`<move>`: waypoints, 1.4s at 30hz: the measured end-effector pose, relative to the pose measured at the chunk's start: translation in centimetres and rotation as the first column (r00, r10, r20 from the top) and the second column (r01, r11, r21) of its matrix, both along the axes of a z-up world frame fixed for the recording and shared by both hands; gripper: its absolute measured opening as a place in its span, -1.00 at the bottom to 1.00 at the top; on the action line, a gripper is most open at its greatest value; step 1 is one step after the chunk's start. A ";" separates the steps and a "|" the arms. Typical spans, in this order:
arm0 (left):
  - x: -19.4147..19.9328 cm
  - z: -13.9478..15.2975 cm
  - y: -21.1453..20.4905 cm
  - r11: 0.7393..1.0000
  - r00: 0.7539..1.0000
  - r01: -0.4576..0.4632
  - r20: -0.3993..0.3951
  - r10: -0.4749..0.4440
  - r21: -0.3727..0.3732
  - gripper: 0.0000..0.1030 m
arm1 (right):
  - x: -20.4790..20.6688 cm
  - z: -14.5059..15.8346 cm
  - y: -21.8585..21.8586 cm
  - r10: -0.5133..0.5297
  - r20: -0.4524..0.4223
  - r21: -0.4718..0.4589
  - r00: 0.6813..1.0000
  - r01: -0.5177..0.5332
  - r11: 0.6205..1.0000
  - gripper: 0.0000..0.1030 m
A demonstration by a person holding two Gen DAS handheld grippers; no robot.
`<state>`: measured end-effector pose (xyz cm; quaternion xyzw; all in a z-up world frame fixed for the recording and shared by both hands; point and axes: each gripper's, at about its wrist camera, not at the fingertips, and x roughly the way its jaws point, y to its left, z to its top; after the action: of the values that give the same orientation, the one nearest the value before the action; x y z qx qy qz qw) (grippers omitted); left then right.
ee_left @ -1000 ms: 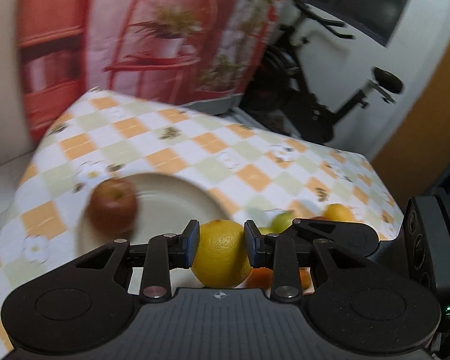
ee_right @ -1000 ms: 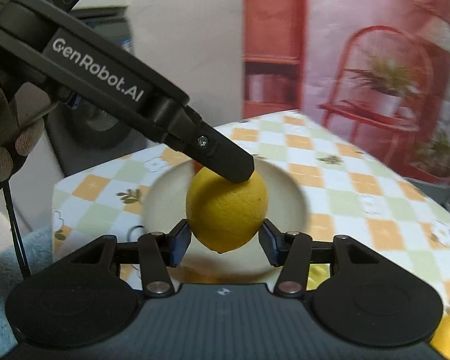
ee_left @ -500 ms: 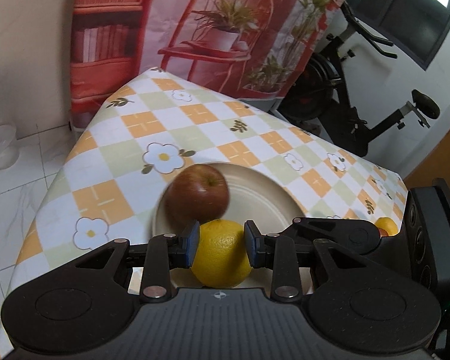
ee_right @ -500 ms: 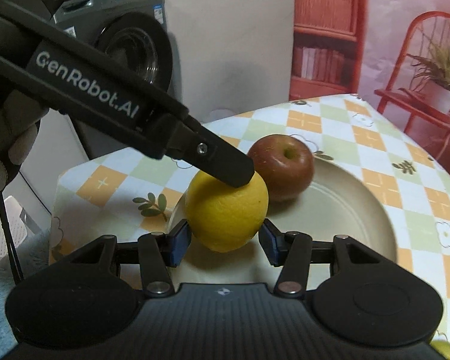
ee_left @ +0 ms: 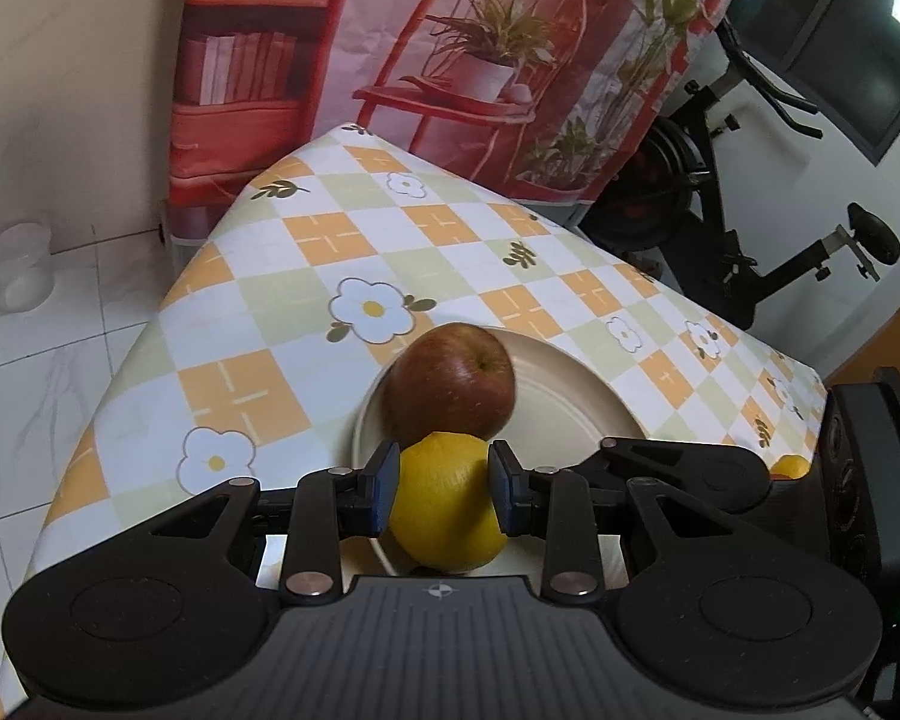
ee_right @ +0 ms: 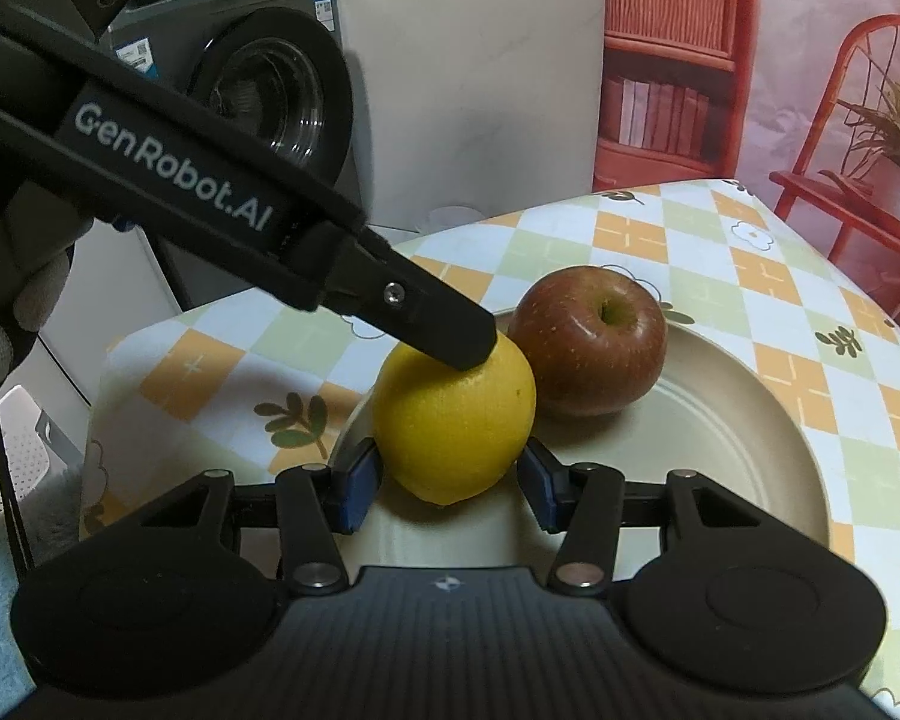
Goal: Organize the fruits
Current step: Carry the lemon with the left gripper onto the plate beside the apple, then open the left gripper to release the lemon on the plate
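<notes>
A yellow lemon [ee_left: 444, 504] is gripped crosswise by both grippers. My left gripper [ee_left: 444, 486] is shut on it, pads pressing its sides. My right gripper [ee_right: 450, 492] is shut on the same lemon [ee_right: 450, 420] lower down, and one left finger [ee_right: 426, 312] reaches in from the upper left onto its top. The lemon is at the near rim of a cream plate [ee_right: 720, 438], close beside a red apple [ee_right: 588, 342]. The left wrist view has that apple [ee_left: 450, 384] just behind the lemon on the plate [ee_left: 570, 396]. Whether the lemon rests on the plate is unclear.
The table wears a checked orange, green and white flower cloth [ee_left: 306, 276], with edges close on the left and far sides. A yellow-orange fruit [ee_left: 789, 468] peeks out at the right. An exercise bike [ee_left: 720, 228] and a washing machine [ee_right: 258, 78] stand beyond. A gloved hand [ee_right: 6, 276] holds the left gripper.
Both grippers have carried the lemon down and across to the plate's near rim beside the apple. Their grip on the lemon is unchanged.
</notes>
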<state>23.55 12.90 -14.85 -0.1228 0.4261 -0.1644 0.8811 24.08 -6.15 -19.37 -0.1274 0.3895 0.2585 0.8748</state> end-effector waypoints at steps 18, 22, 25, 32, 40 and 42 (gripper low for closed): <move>-0.2 0.5 0.1 0.994 0.997 -0.073 0.026 0.071 0.079 -0.33 | -1.1 1.1 -1.7 -0.072 0.025 0.028 0.997 0.071 0.997 0.02; -0.3 0.8 -0.4 0.991 0.997 -0.080 0.030 0.077 0.107 -0.33 | -1.8 1.8 -2.5 -0.092 0.046 0.027 0.995 0.091 0.995 0.02; -0.5 0.9 -0.5 0.990 0.996 -0.093 0.029 0.090 0.110 -0.35 | -2.5 2.4 -3.4 -0.116 0.059 0.041 0.991 0.114 0.993 0.02; -1.4 3.0 -2.0 0.991 0.992 -0.085 0.099 0.075 0.099 -0.34 | -5.2 4.4 -5.9 -0.179 0.132 0.057 0.975 0.173 0.983 0.03; -2.2 5.6 -7.1 0.998 0.983 -0.004 0.182 -0.007 0.064 -0.34 | -9.5 6.5 -12.2 -0.338 0.207 0.120 0.918 0.319 0.940 0.03; -2.3 5.8 -8.6 0.998 0.981 0.026 0.192 -0.036 0.057 -0.34 | -10.6 6.9 -13.9 -0.375 0.217 0.128 0.901 0.355 0.926 0.03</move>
<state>21.22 4.33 -9.03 -0.0759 0.3450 -0.1775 0.9185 13.47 -20.05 -12.49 -0.0445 0.2875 0.0894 0.9526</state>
